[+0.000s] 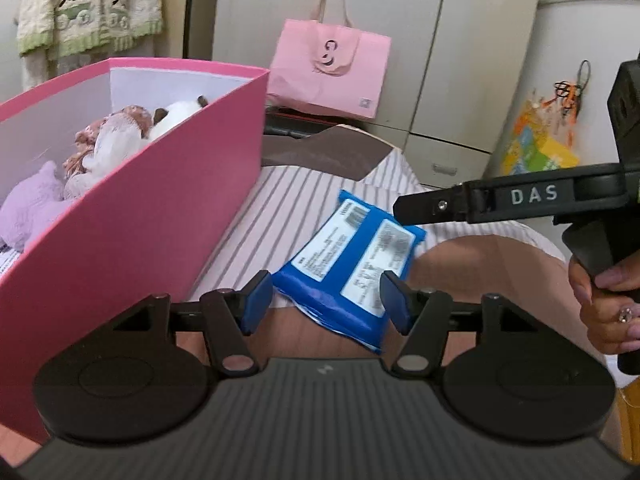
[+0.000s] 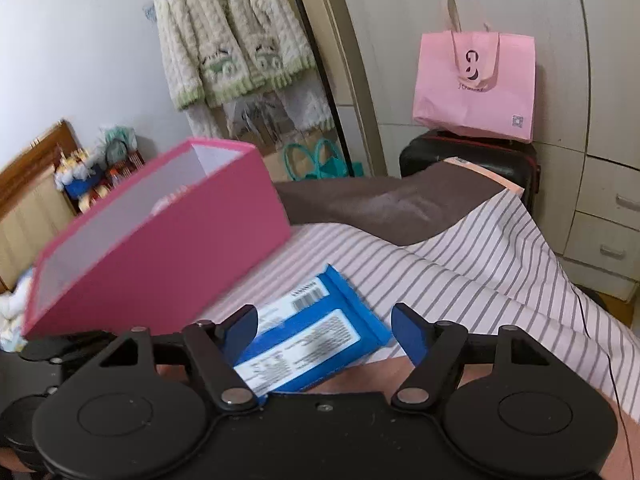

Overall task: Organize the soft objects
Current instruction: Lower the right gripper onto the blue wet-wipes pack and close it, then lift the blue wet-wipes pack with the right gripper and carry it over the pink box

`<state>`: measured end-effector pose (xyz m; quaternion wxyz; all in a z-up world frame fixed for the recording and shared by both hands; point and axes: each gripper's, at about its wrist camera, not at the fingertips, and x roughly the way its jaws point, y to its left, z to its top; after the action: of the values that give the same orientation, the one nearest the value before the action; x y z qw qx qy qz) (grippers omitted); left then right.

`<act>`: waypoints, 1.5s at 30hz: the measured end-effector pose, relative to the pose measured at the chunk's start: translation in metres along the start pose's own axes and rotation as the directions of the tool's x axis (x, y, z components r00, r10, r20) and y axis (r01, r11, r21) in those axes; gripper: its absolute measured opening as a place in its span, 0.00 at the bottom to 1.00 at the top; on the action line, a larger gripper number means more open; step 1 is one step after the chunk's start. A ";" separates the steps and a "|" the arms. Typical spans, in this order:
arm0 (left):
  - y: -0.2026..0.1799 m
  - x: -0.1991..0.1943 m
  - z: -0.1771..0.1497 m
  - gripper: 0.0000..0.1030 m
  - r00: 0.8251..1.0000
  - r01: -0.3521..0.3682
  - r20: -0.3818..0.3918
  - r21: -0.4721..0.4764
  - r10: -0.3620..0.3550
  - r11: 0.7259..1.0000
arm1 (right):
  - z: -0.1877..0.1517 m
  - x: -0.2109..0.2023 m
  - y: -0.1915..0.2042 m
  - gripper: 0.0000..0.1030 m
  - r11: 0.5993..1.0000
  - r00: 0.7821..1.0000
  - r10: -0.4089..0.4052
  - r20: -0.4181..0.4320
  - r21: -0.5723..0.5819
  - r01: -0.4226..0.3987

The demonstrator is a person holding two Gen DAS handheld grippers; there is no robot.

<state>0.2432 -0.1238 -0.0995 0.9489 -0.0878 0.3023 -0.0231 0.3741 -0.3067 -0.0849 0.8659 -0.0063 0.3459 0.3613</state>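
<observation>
A blue pack of wipes (image 1: 352, 264) with white labels lies on the striped sheet (image 1: 296, 196), just right of the pink box (image 1: 140, 220). My left gripper (image 1: 326, 300) straddles its near end, jaws apart, blue pads close beside the pack's edges. In the right wrist view the same pack (image 2: 316, 340) sits between the jaws of my right gripper (image 2: 324, 328), which are also apart. Whether any pad presses on it I cannot tell. One black finger (image 1: 440, 204) of the right gripper reaches over the pack's far corner. Several plush toys (image 1: 112, 144) lie inside the box.
A person's hand (image 1: 608, 300) holds the right gripper's handle. A pink paper bag (image 2: 476, 88) stands on a black suitcase (image 2: 468, 164) beyond the bed's end. A brown cloth (image 2: 380, 204) covers the far sheet. Wardrobe drawers (image 2: 604, 220) lie right, and a knit jacket (image 2: 228, 40) hangs behind.
</observation>
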 end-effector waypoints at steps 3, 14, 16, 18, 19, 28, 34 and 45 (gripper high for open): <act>0.003 0.010 0.000 0.57 0.999 0.009 -0.040 -0.018 -0.010 1.000 | 0.002 0.013 -0.004 0.73 1.000 1.000 0.009 -0.007 -0.028 -0.010; 0.008 0.018 -0.005 0.53 0.998 0.026 -0.062 -0.094 -0.032 0.995 | 0.006 0.048 -0.029 0.74 0.988 0.986 0.154 -0.069 0.025 -0.153; 0.010 0.019 -0.005 0.45 0.998 0.027 -0.057 -0.102 -0.033 0.994 | 0.001 0.043 -0.026 0.72 0.987 0.984 0.160 -0.080 0.006 -0.160; 0.013 0.022 -0.003 0.38 0.998 0.033 -0.056 -0.108 -0.039 0.994 | -0.006 0.036 -0.020 0.61 0.988 0.984 0.150 -0.093 -0.033 -0.154; 0.014 0.023 -0.003 0.36 0.998 0.031 -0.055 -0.109 -0.037 0.994 | -0.009 0.034 -0.019 0.55 0.987 0.984 0.151 -0.094 -0.036 -0.155; 0.014 0.027 0.001 0.36 0.994 0.080 -0.062 -0.095 -0.086 0.992 | -0.042 0.000 -0.009 0.35 0.996 0.996 0.075 -0.042 0.052 -0.073; 0.014 0.020 0.001 0.36 0.977 0.184 -0.091 -0.094 -0.193 0.978 | -0.064 -0.019 0.007 0.45 0.997 1.000 -0.017 0.002 0.069 0.017; -0.002 -0.006 -0.002 0.36 0.943 0.292 -0.154 -0.049 -0.296 0.955 | -0.100 -0.058 0.055 0.76 0.989 0.988 -0.148 0.042 0.027 0.147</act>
<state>0.2368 -0.1255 -0.0974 0.9063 -0.1418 0.3611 -0.1677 0.2513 -0.3279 -0.1129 0.8977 -0.0136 0.3295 0.2921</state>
